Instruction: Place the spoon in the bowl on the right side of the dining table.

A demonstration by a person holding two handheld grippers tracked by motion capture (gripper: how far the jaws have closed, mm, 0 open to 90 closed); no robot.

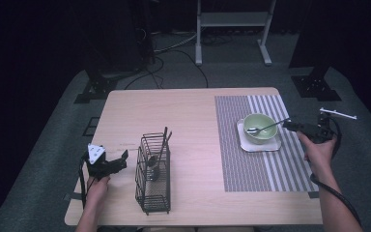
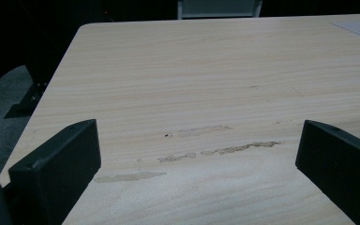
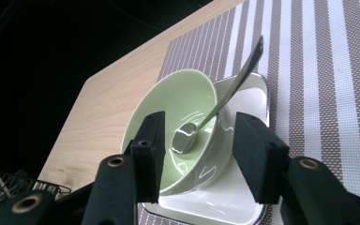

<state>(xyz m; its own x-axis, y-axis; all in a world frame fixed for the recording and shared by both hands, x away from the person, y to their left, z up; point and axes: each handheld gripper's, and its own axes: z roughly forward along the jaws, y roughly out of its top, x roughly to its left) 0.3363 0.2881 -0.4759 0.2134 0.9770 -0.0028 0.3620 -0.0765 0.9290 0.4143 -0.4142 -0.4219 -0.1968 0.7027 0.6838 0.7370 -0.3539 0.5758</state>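
A polished metal spoon (image 3: 201, 123) lies in the glossy green ceramic bowl (image 3: 168, 117), on a glazed white plate (image 3: 248, 98) over matt woven placemat (image 3: 318, 93).

Open bare wood from the table (image 1: 193, 111) centre toward 12 o'clock, free for passing. At 7 o'clock blocked by the tall wire rack (image 1: 153, 176) with utensils rising out of it. At 3 o'clock blocked by the green bowl (image 1: 260, 128) on its white plate (image 1: 258, 144), spoon (image 1: 267, 127) handle pointing outward over the striped mat (image 1: 265, 169).
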